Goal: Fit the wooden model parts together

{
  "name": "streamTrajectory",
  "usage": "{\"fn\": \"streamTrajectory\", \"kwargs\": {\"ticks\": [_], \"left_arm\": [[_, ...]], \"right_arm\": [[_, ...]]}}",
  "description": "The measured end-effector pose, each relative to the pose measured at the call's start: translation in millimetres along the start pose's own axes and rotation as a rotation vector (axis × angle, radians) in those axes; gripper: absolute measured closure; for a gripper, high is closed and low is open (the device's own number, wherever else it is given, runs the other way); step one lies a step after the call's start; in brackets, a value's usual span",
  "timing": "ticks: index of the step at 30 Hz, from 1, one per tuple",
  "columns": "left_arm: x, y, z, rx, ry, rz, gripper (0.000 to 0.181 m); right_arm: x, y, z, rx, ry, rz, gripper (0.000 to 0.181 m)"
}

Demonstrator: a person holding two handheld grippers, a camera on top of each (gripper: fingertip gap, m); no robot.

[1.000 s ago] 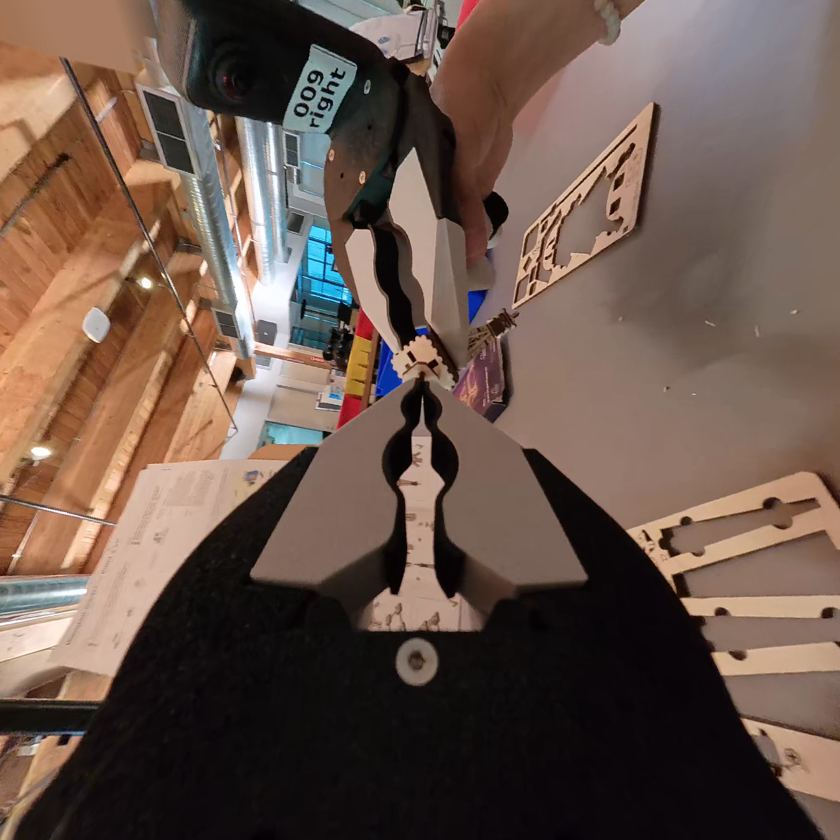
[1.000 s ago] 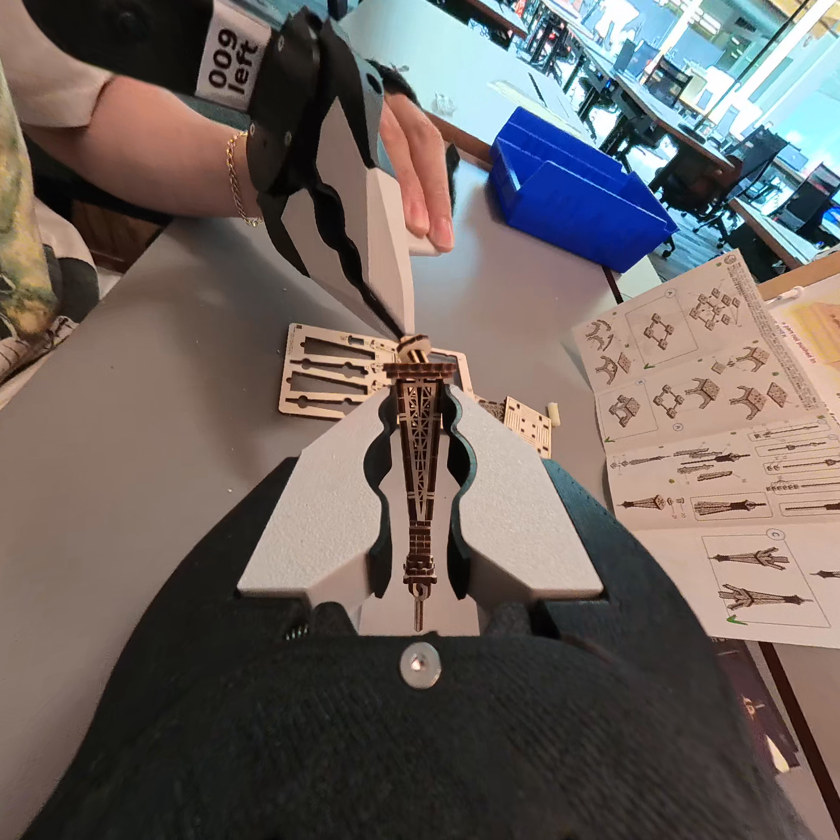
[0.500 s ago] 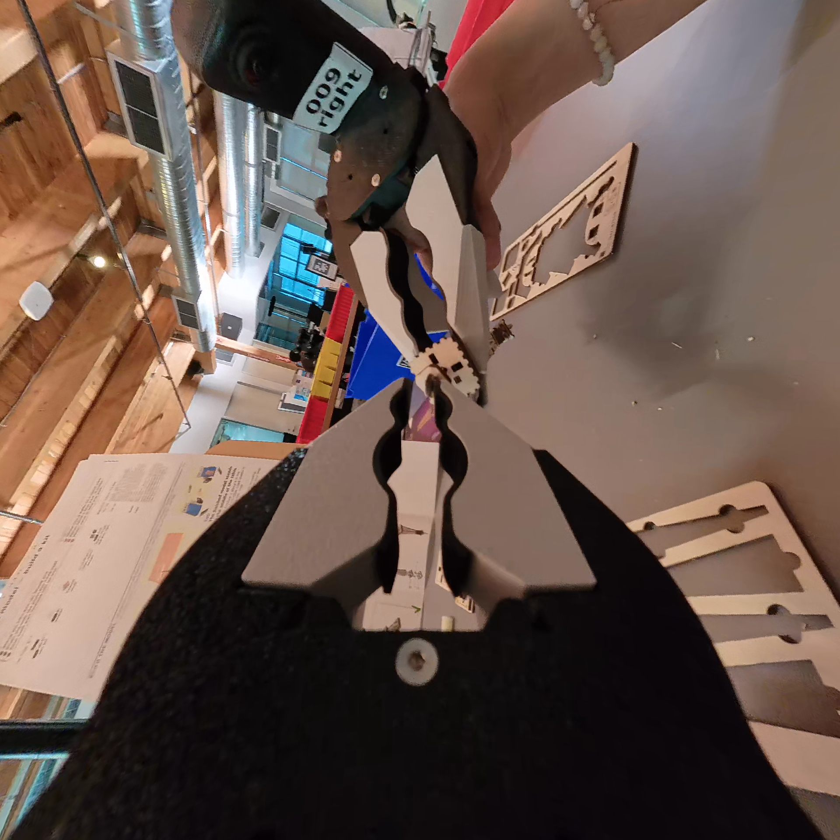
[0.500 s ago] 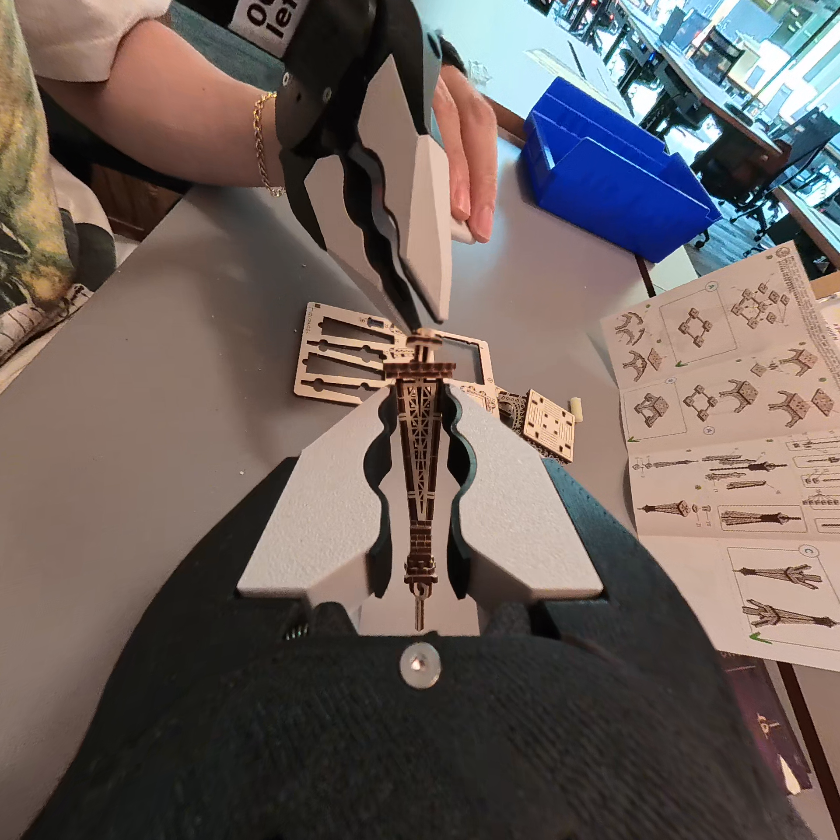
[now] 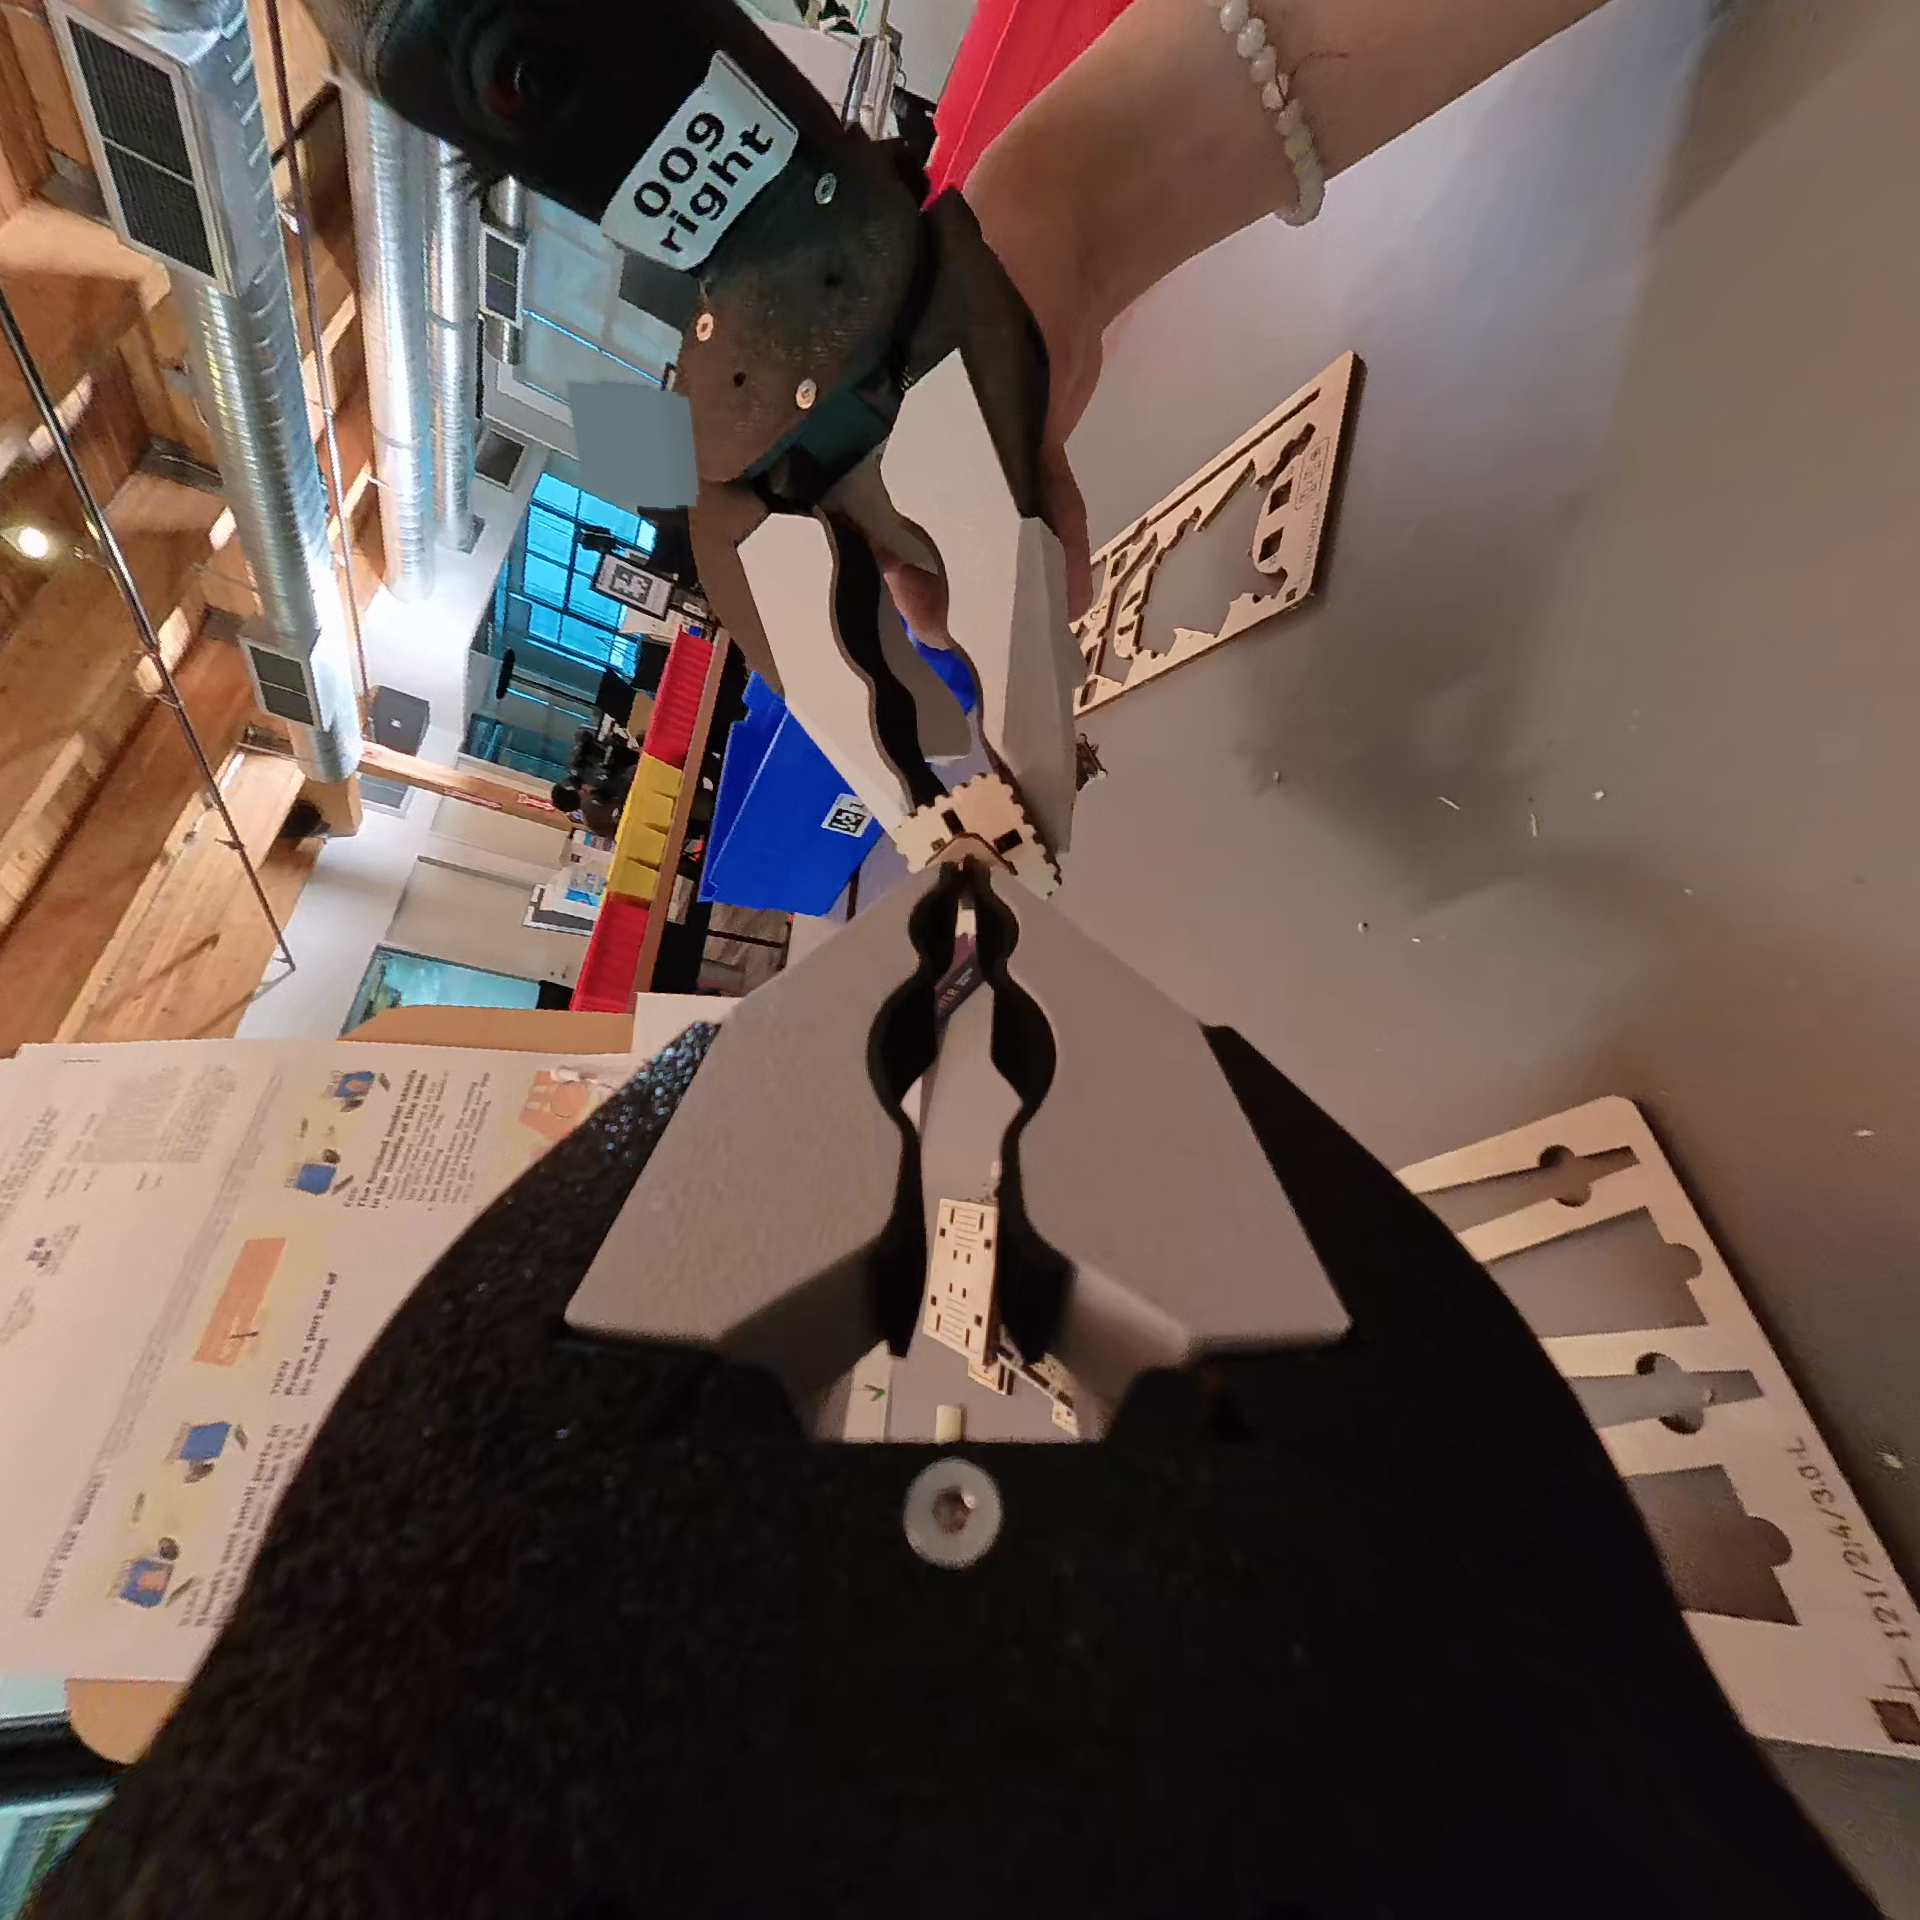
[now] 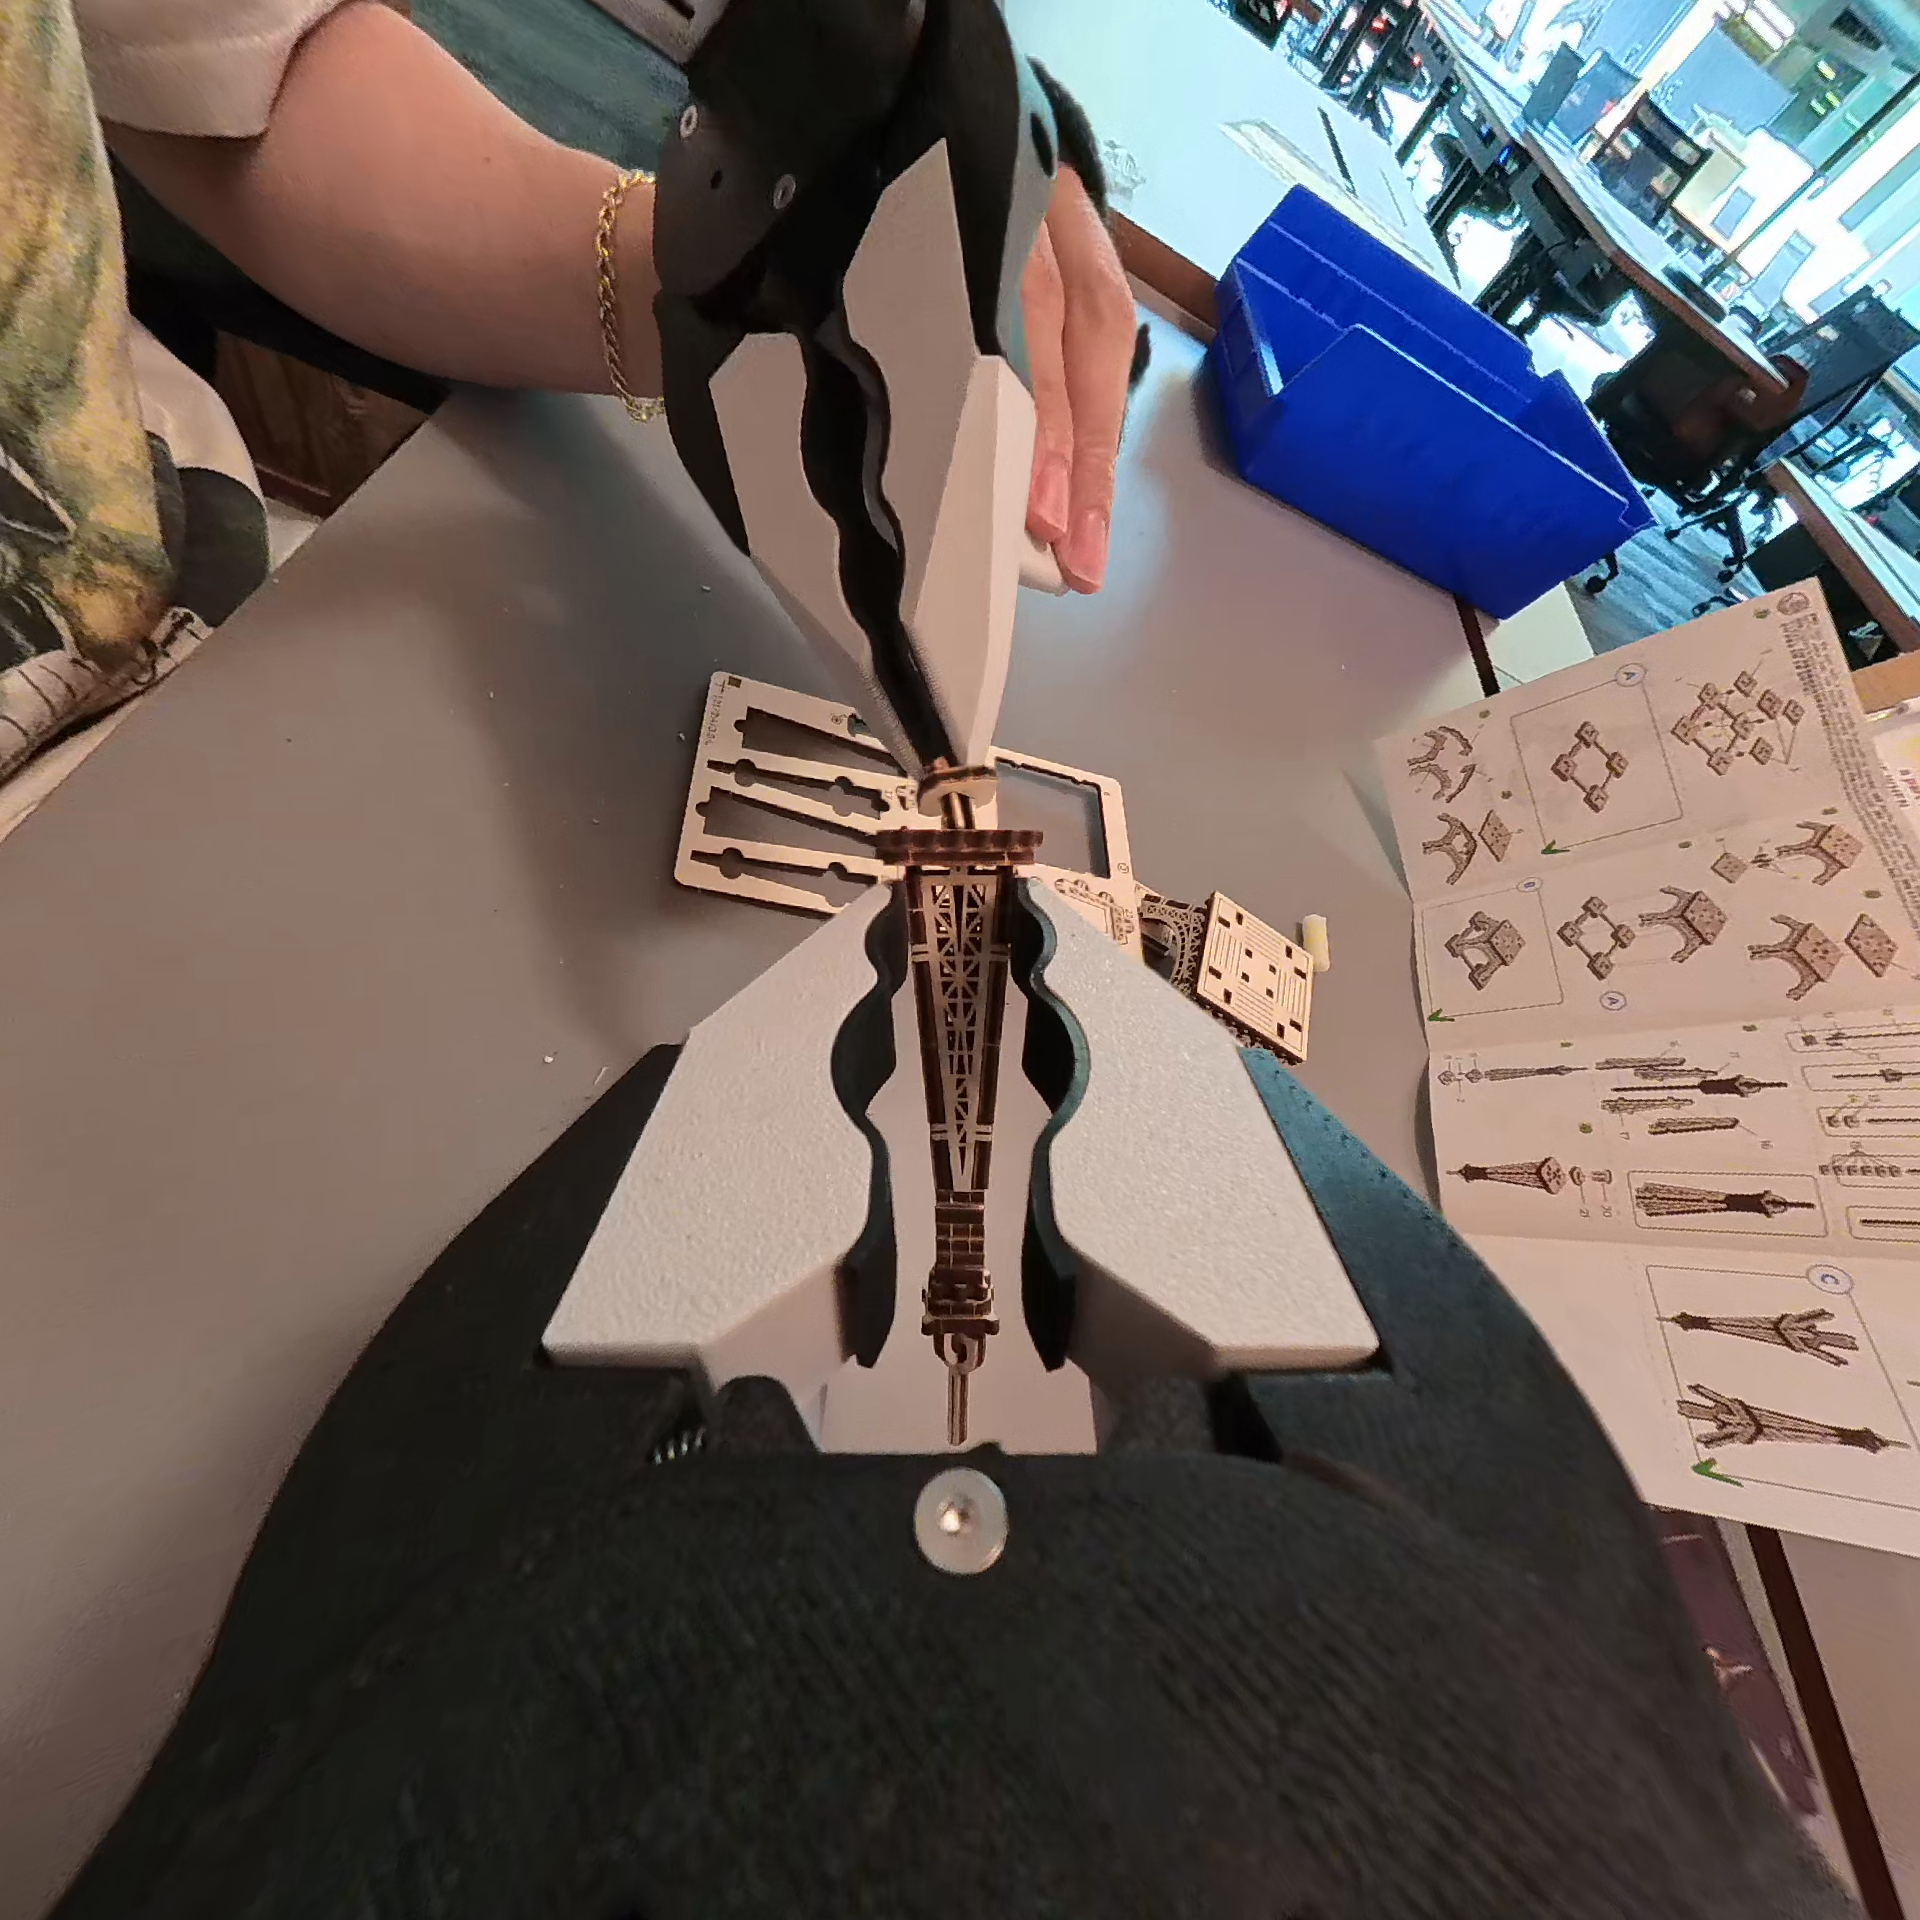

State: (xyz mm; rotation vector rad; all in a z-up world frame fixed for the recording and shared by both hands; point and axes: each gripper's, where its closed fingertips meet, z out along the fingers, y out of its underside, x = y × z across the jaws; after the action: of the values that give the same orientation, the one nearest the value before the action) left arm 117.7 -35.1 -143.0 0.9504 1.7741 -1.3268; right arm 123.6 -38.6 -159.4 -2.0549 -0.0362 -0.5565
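My right gripper [image 6: 956,888] is shut on a slim wooden lattice tower [image 6: 956,1039]. The tower lies along the fingers with its spire toward the camera and its wide toothed end [image 6: 956,844] forward. My left gripper [image 6: 935,758] comes down from above, shut on a small wooden peg with a round disc [image 6: 951,802], which touches the tower's wide end. In the left wrist view my left gripper [image 5: 961,883] meets the toothed end plate [image 5: 977,826], held by the right gripper [image 5: 982,805]. Both are held above the grey table [image 6: 364,831].
Punched-out wooden sheets lie on the table [image 6: 790,810] [image 5: 1216,561] [image 5: 1662,1351]. A wooden tower base piece [image 6: 1236,966] and a small white block [image 6: 1314,930] lie beside a paper instruction sheet [image 6: 1662,1039]. A blue bin [image 6: 1403,416] stands at the back right. Less than 4 cm separates the two grippers' tips.
The left gripper has swung more upright and closer over the tower's wide end, keeping the peg against it. The right gripper still holds the tower.
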Motion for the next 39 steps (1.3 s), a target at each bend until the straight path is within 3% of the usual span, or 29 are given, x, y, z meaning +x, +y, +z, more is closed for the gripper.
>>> {"fn": "streamTrajectory", "kwargs": {"ticks": [8, 24, 36, 39], "left_arm": [[7.8, 3.3, 1.2, -0.031, 0.092, -0.111, 0.18], [13.7, 1.4, -1.9, -0.135, 0.111, 0.172, 0.18], [16.3, 2.1, -0.9, -0.084, 0.153, 0.016, 0.18], [21.5, 6.2, 0.3, -0.114, 0.167, 0.098, 0.18]], "right_arm": [[-3.3, 6.1, 3.1, -0.048, -0.019, -0.019, 0.165], [-9.5, 4.5, 7.2, -0.026, -0.058, -0.003, 0.165], [-10.3, 5.4, 9.6, -0.029, -0.069, 0.008, 0.165], [-12.0, 10.4, 13.3, -0.059, -0.077, 0.005, 0.165]]}}
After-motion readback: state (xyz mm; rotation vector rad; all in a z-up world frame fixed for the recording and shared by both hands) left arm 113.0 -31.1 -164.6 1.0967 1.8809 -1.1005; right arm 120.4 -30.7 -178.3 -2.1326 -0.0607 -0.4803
